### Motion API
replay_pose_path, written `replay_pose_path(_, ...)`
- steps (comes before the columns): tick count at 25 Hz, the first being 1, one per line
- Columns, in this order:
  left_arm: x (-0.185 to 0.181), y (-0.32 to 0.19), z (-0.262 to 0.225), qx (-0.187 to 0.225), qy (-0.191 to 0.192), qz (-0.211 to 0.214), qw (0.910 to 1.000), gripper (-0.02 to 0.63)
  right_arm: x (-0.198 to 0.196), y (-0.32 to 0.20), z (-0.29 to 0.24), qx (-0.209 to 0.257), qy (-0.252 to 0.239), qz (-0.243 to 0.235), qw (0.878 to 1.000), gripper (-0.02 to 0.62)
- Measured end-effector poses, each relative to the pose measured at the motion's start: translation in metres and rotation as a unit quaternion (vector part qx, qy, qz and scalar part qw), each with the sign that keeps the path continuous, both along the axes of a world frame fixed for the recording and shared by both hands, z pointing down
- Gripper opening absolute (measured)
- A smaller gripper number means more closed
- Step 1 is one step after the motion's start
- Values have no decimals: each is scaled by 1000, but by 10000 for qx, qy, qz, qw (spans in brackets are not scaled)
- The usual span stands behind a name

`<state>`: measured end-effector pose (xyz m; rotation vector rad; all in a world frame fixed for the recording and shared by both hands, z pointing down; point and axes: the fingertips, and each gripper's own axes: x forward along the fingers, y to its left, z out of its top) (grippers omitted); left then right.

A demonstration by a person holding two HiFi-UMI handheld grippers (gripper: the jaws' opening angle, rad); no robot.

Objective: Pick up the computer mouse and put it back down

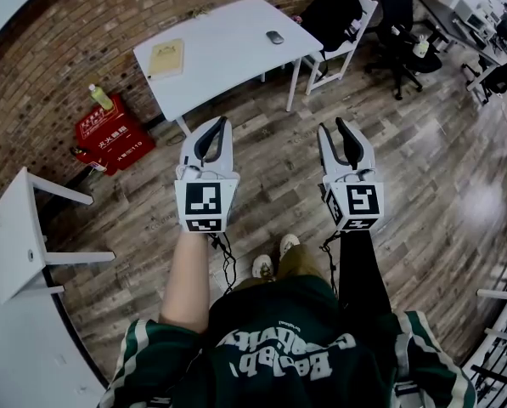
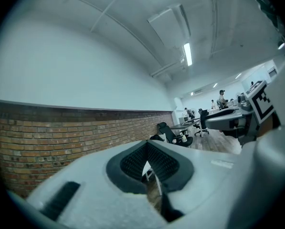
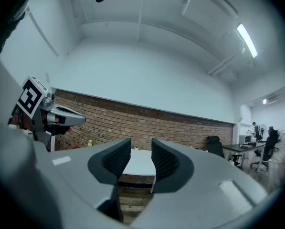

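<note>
The small grey computer mouse lies near the far right edge of the white table, well ahead of both grippers. Both are held level over the wooden floor, pointing toward that table. My left gripper has its dark pads together with nothing between them, which the left gripper view confirms. My right gripper stands open with a clear gap between its pads and holds nothing. Through that gap I see the white table against the brick wall. The mouse is too small to make out in either gripper view.
A yellow notebook lies on the table's left part. A red box and a green bottle sit by the brick wall. A white chair with a black bag and an office chair stand right of the table. A white shelf is at the left.
</note>
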<state>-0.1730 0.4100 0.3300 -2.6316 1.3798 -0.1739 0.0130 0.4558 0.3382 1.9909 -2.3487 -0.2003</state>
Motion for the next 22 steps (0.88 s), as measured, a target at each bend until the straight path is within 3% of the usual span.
replay_pose_path(10,18,-37,4,-18,7,-43,10000,6,16,-40,4,35,-104,-117,9999,155)
replay_pose_path(22,66,-150,2,19,-74,-139,9999,6,62,-161,3,79,-213,-274,9994,163)
